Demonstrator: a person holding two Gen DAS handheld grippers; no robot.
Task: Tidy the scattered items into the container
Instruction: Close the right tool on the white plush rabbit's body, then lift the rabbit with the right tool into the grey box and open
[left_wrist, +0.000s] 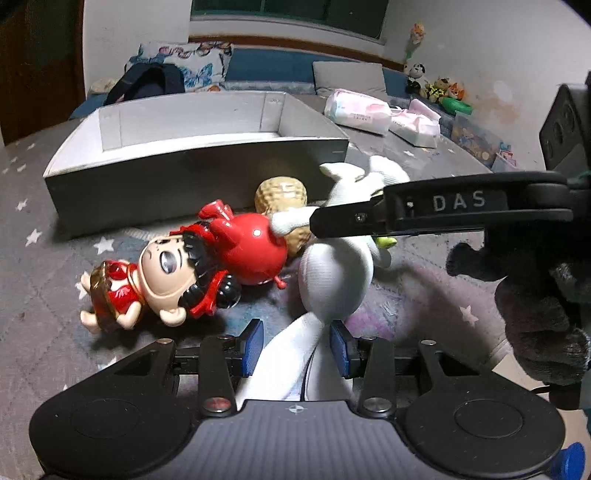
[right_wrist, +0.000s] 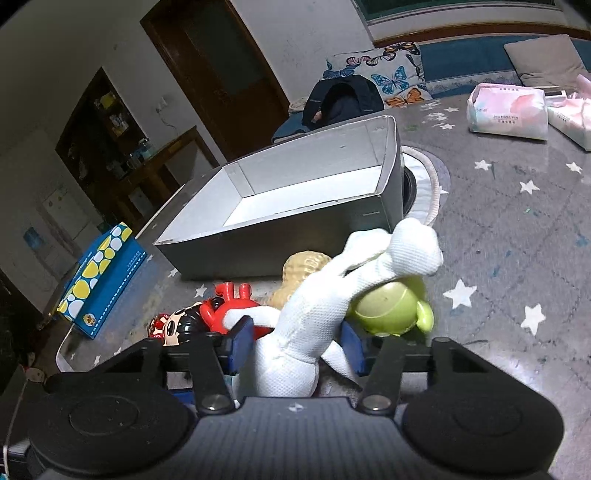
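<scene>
A white plush toy (left_wrist: 332, 280) lies among the scattered toys in front of the grey open box (left_wrist: 192, 147). My left gripper (left_wrist: 297, 349) has its blue pads on either side of the plush's lower limb. My right gripper (right_wrist: 297, 347) has its blue pads around another part of the white plush (right_wrist: 314, 317); it also shows in the left wrist view as a black finger (left_wrist: 406, 218) laid across the plush. A red round toy (left_wrist: 251, 251), a big-headed doll (left_wrist: 159, 284), a peanut-shaped toy (left_wrist: 280, 195) and a green toy (right_wrist: 391, 310) lie beside it.
The grey box (right_wrist: 295, 221) stands on a star-patterned mat (right_wrist: 517, 240). A blue dotted box (right_wrist: 99, 280) is at its left. Tissue packs (left_wrist: 358, 110) lie at the back right. A black plush (left_wrist: 535, 306) sits at the right. Cushions and soft toys line the back wall.
</scene>
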